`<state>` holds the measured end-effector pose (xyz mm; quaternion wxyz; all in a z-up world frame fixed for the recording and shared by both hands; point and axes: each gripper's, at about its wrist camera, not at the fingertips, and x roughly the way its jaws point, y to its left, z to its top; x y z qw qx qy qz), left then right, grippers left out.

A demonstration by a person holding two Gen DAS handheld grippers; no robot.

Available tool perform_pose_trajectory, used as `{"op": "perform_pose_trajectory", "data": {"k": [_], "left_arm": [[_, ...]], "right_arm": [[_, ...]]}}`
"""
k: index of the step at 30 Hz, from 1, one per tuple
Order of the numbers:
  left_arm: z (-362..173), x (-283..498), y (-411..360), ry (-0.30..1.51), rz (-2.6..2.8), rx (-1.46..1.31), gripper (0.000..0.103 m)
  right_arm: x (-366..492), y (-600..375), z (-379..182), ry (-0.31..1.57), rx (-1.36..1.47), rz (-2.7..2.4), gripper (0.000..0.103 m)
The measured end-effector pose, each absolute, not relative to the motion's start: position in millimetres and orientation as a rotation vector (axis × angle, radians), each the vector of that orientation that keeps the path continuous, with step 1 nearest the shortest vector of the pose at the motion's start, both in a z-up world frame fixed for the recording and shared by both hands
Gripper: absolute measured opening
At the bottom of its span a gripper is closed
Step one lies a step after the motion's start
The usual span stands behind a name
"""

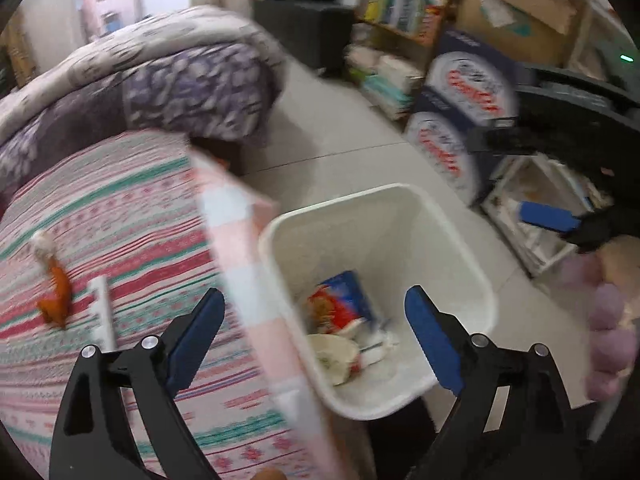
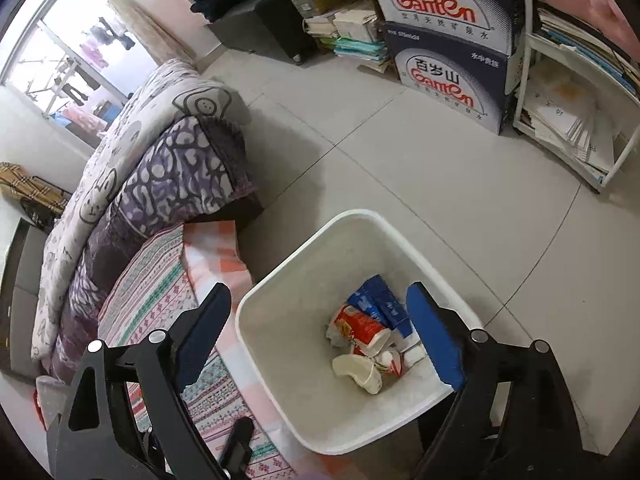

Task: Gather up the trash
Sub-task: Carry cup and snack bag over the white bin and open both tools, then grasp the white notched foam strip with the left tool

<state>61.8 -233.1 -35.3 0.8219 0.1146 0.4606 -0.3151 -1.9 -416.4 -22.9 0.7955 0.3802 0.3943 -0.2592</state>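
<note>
Closest to me, my left gripper (image 1: pixel 316 334) stands with its blue-padded jaws spread wide and nothing between them, hanging over the near edge of the white rectangular plastic waste bin (image 1: pixel 472 268). My right gripper (image 2: pixel 318 330) is the same story: jaws wide apart, empty, poised above the bin (image 2: pixel 280 292) from its own angle.

Down inside the bin I can see what has been collected: a crumpled red-and-white paper cup (image 2: pixel 362 328), a flattened blue carton (image 2: pixel 384 306), and a squashed white paper cup (image 2: pixel 360 370) lying on the bottom with some small white scraps I can't make out. So I judge this to be the drop-off step, with both grippers unloaded over the bin.

Just beside the bin, to the left, is the bed with its pink, red and green striped cover (image 1: pixel 120 240). On it, well apart from the bin, lie an orange crumpled wrapper (image 1: pixel 56 300) and a short white strip (image 1: pixel 102 312); the left view is blurred, so I won't swear to what they are. They look like the trash still outstanding.

Next, I reckon, I'll swing the left gripper over the bed, keep it spread, and come down on that orange piece without pinching the fabric.

Farther off: a folded purple-and-grey patterned quilt (image 2: pixel 160 168), pale floor tiles (image 2: pixel 400 168), stacked dark blue water cartons (image 2: pixel 448 64).
</note>
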Motion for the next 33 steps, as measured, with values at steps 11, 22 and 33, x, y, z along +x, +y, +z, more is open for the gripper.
{"op": "perform_pose_trajectory", "data": {"k": [11,22,33], "left_arm": [[-62,106,-170,1.067,-0.381,0.295,0.089],[-102,141,-123,1.211,-0.227,0.287,0.089],[-119,149,-85,1.304,-0.24,0.223,0.034]], "right_arm": [[32,-368,-32,0.942,0.716,-0.477,0.093],[49,-341,-45,1.026,0.6,-0.483,0.096],[73,-304,-52,1.069,0.56,-0.422,0.096]]}}
